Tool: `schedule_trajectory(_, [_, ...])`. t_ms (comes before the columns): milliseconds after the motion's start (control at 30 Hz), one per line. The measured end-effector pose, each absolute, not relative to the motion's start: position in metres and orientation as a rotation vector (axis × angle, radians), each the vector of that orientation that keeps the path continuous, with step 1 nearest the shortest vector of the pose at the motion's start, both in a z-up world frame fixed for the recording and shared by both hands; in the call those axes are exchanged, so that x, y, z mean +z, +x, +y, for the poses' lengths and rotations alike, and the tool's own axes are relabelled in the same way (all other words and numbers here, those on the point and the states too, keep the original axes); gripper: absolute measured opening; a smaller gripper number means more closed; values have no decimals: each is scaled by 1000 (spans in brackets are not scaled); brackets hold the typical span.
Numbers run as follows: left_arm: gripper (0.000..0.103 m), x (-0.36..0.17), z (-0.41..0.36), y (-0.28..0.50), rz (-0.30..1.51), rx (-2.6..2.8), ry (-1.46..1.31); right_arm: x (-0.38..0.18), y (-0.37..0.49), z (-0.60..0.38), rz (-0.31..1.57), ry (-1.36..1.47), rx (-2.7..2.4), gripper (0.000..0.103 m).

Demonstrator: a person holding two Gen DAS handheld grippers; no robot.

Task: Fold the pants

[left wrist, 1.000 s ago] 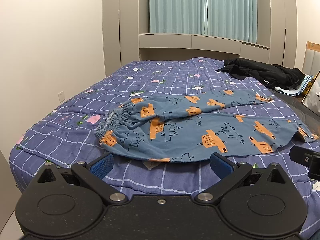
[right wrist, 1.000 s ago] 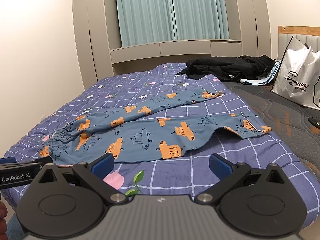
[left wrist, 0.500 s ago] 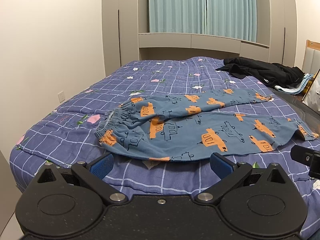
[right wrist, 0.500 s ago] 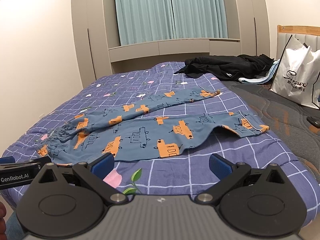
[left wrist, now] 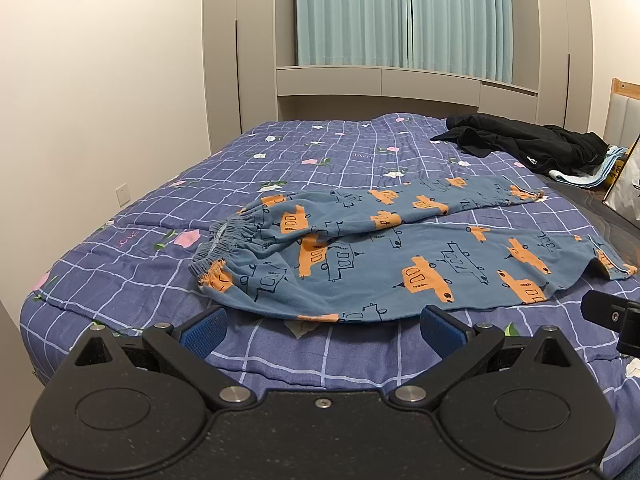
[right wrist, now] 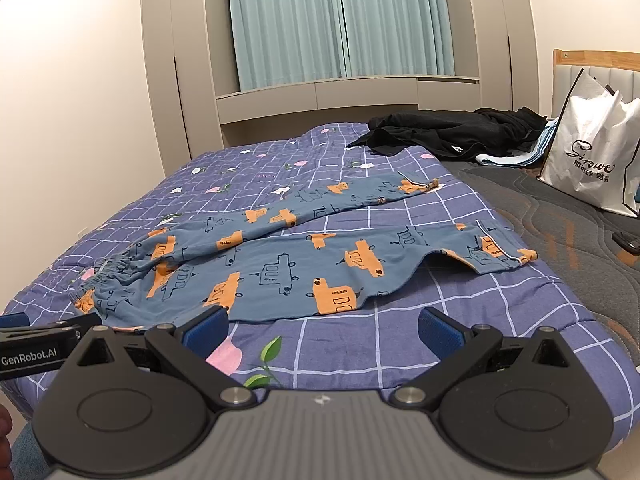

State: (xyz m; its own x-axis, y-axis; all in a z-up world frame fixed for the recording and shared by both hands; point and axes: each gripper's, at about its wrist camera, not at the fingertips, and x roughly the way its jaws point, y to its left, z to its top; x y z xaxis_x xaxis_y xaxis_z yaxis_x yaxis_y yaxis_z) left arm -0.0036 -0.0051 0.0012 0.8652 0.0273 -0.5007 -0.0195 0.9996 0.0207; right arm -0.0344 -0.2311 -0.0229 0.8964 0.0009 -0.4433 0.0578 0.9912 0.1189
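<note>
Left hand-held gripper (left wrist: 320, 322) wide, empty, low in frame just short of pants' (left wrist: 400, 256) near hem. Right hand-held gripper (right wrist: 322, 326) likewise wide, empty. Barely any change from a second ago: slight drift only. Pants mid-frame on bed (left wrist: 120, 280), legs splayed, waistband left. Folding not begun; approach likely.

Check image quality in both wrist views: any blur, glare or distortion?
Left wrist view: sharp, evenly lit, pants crisp; fisheye bends the wardrobe, corners vignetted. Right wrist view: equally sharp, no glare, shopping bag lettering readable; same bowing.
</note>
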Motion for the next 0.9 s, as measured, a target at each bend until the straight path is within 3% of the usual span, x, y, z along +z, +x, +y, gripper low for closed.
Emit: schedule_trajectory(900, [102,-1,-9,0,549,12,44,-22,-28,-232,512,118,-57,103])
